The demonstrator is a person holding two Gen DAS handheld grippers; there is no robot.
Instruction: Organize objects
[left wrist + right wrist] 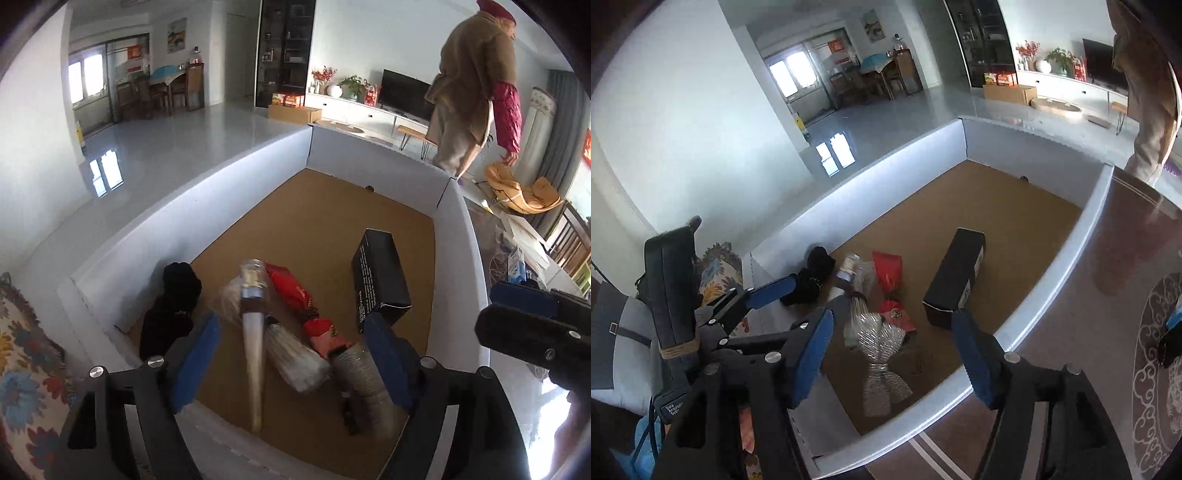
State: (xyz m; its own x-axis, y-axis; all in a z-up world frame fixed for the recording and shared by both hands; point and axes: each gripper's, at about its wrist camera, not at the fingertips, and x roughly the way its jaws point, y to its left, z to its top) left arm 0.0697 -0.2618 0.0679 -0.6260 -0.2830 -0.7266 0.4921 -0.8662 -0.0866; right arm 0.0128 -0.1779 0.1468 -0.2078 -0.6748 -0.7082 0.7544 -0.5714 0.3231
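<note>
Both my left gripper and right gripper gape empty above the white-walled cardboard box, perhaps over the tall black carton

Box far half lies open; clutter crowds near corner.

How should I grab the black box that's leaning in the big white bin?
Probably best to grip the black box across its two long narrow sides, near the middle, coming down from above. It lies tilted on the brown floor of the white bin, apart from the red packet, so both long faces look free. Its ends seem too far apart for the open right gripper.
</note>
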